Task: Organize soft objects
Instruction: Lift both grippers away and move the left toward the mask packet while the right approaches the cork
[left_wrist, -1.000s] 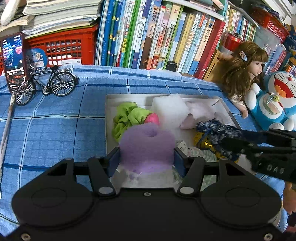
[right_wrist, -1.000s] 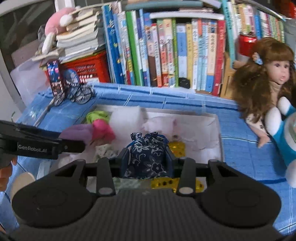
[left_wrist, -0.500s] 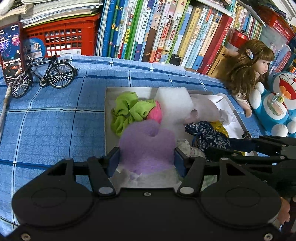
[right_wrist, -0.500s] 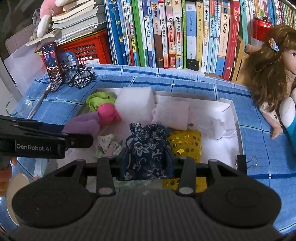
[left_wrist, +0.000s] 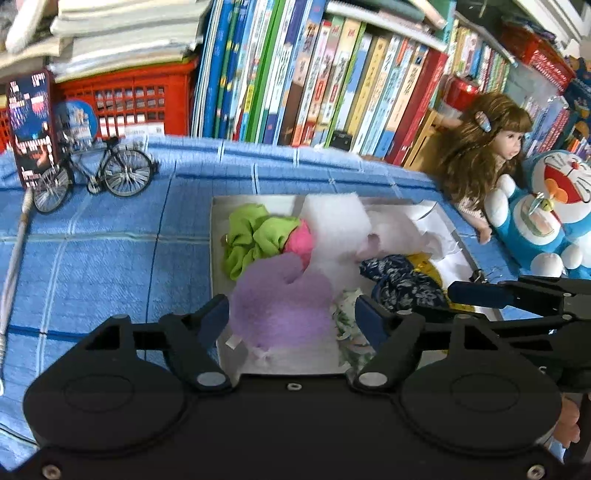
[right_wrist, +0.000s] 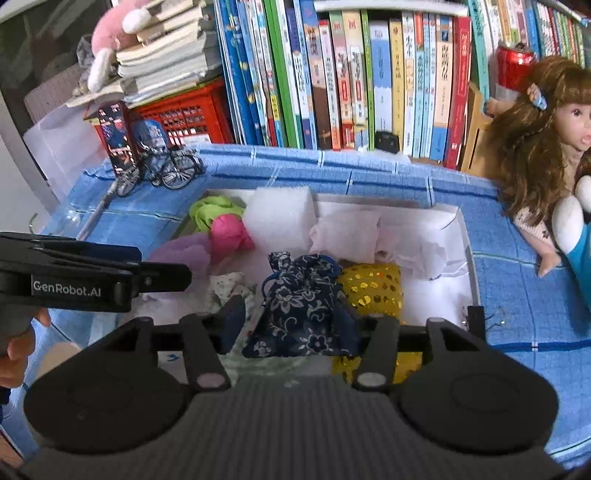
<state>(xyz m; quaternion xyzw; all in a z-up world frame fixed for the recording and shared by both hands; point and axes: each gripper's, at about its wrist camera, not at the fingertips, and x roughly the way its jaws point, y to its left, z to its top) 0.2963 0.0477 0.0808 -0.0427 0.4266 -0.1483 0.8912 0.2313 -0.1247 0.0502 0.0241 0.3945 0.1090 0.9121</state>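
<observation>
A white shallow box (left_wrist: 216, 236) (right_wrist: 466, 258) lies on the blue checked cloth. In it lie a green cloth (left_wrist: 251, 236), a pink piece (right_wrist: 229, 234), white foam blocks (right_wrist: 282, 218) and a gold sequin pouch (right_wrist: 373, 288). My left gripper (left_wrist: 291, 314) stands open around a purple fuzzy piece (left_wrist: 284, 299) that rests at the box's near left; a gap shows at the right finger. My right gripper (right_wrist: 295, 317) stands open around a navy floral pouch (right_wrist: 303, 310) (left_wrist: 402, 284) that rests in the box; a gap shows at the left finger.
A toy bicycle (left_wrist: 96, 175), a phone (left_wrist: 31, 125) and a red crate (left_wrist: 125, 103) stand at the back left. Books (left_wrist: 314, 81) line the back. A doll (left_wrist: 484, 151) and a blue plush toy (left_wrist: 546, 214) sit right of the box. A pen (left_wrist: 14, 258) lies far left.
Both grippers have opened: the purple piece and the navy pouch were gripped tight before and now sit loose between the fingers. Both grippers have moved lower over the box.
</observation>
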